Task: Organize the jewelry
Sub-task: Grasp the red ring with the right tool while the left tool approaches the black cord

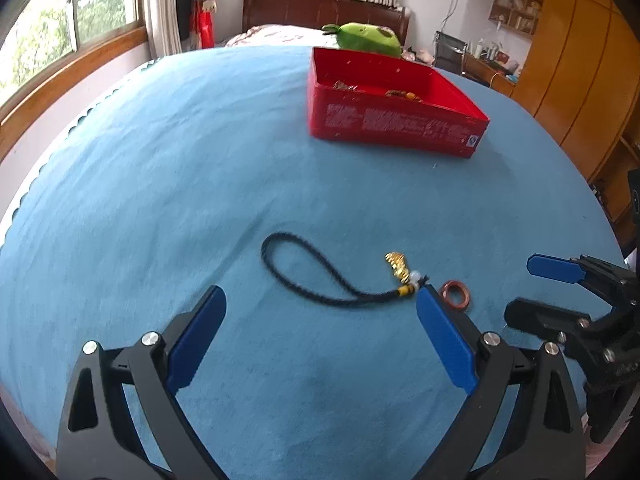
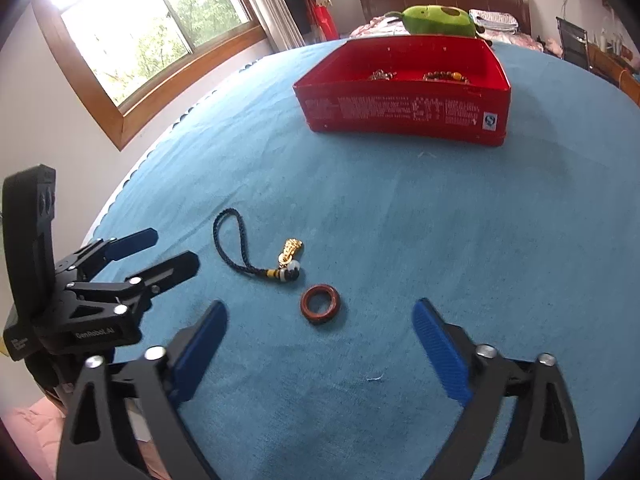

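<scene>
A black braided cord charm with a gold pendant lies on the blue cloth; it also shows in the right wrist view. A reddish-brown ring lies just right of it. A red box at the back holds bracelets. My left gripper is open and empty, just short of the charm. My right gripper is open and empty, just short of the ring.
The blue cloth covers the table. A green plush toy sits behind the box. Each gripper shows in the other's view: the right one at the right edge, the left one at the left.
</scene>
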`<state>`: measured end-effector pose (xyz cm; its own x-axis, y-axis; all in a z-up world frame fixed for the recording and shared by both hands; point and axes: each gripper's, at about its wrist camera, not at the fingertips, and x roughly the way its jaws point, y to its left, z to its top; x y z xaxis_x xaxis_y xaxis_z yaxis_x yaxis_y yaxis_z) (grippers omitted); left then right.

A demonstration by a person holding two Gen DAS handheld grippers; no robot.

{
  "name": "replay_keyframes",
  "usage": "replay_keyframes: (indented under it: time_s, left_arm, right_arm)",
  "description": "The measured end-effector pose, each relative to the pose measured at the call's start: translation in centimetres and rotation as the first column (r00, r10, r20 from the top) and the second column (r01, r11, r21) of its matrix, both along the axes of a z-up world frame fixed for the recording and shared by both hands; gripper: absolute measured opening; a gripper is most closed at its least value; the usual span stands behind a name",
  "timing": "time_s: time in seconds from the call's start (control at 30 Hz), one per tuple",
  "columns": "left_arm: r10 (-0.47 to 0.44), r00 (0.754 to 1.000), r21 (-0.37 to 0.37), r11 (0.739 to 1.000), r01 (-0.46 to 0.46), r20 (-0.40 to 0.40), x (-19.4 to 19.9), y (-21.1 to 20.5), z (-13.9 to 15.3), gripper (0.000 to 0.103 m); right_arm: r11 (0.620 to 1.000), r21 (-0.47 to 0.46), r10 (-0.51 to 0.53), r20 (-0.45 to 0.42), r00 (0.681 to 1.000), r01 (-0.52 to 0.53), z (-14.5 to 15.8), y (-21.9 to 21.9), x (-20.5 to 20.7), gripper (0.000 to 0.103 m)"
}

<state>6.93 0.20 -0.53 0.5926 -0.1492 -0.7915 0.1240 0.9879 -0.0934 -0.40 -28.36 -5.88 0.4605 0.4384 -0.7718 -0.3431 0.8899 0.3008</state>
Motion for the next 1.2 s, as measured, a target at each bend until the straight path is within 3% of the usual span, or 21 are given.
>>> replay_keyframes:
  time_s: [0.1, 0.3, 0.8, 0.9, 1.07, 1.2]
  left_arm:
    - [0.025, 1.0, -0.001, 1.0, -0.025, -0.014, 0.0, 0.7, -0.2, 0.095]
    - [0.053, 0.998, 0.005, 0.999, -0.053, -0.034, 0.4, 1.3, -0.7, 0.095]
    - [0.069, 0.996, -0.006, 0.998, -0.07, -0.058, 1.0, 2.1, -1.7, 0.095]
    - [0.064, 0.996, -0.009, 0.998, -0.064, -0.061, 1.1, 2.1, -1.7, 0.095]
    - [0.061, 0.996, -0.012, 0.998, -0.062, -0.067, 1.1, 2.0, -1.7, 0.095]
    - [0.059, 0.996, -0.012, 0.998, -0.06, -0.062, 1.2, 1.8, -1.5, 0.095]
  right_arm:
    - [1.0, -0.01, 0.002, -0.022, 1.0, -0.002, -0.6, 0.0, 0.2, 0.069]
    - [0.999, -0.032, 0.026, -0.058, 0.998, -0.028, -2.1, 1.0, 0.7, 0.051]
    - [0.997, -0.068, 0.033, -0.064, 0.997, -0.037, -3.3, 2.2, 1.8, 0.047]
    - [0.995, -0.094, 0.038, -0.053, 0.998, -0.043, -3.5, 2.8, 2.0, 0.044]
    - [0.986, -0.154, 0.063, -0.023, 0.998, -0.066, -3.7, 3.7, 1.8, 0.03]
    - [0.986, -0.149, 0.07, -0.02, 0.997, -0.072, -3.7, 3.5, 1.7, 0.03]
